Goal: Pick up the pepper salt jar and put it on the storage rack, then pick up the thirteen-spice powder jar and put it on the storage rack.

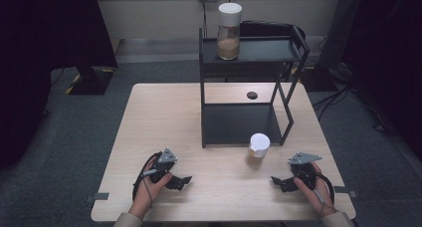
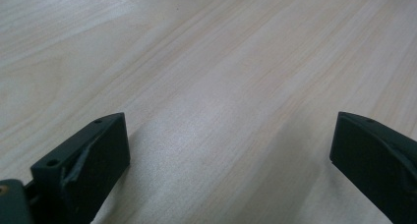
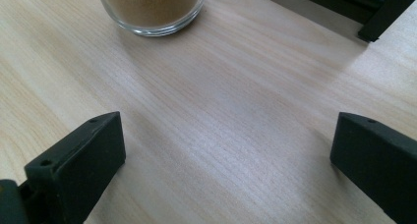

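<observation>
- My right gripper (image 1: 277, 181) rests low on the table (image 1: 149, 117), jaws wide apart and empty; the left gripper (image 1: 185, 180) is the same.
- The small jar (image 1: 257, 151) stands just ahead of my right gripper, in front of the black rack (image 1: 239, 122) (a taller jar (image 1: 229, 31) already sits on top).
- I judge nothing is grasped yet: reaching, lifting and placing all remain.

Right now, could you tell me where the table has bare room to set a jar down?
The table's left half, beside the rack, is bare, as is the strip between the left gripper and right gripper. It is crowded by the small jar at the rack's front.
</observation>
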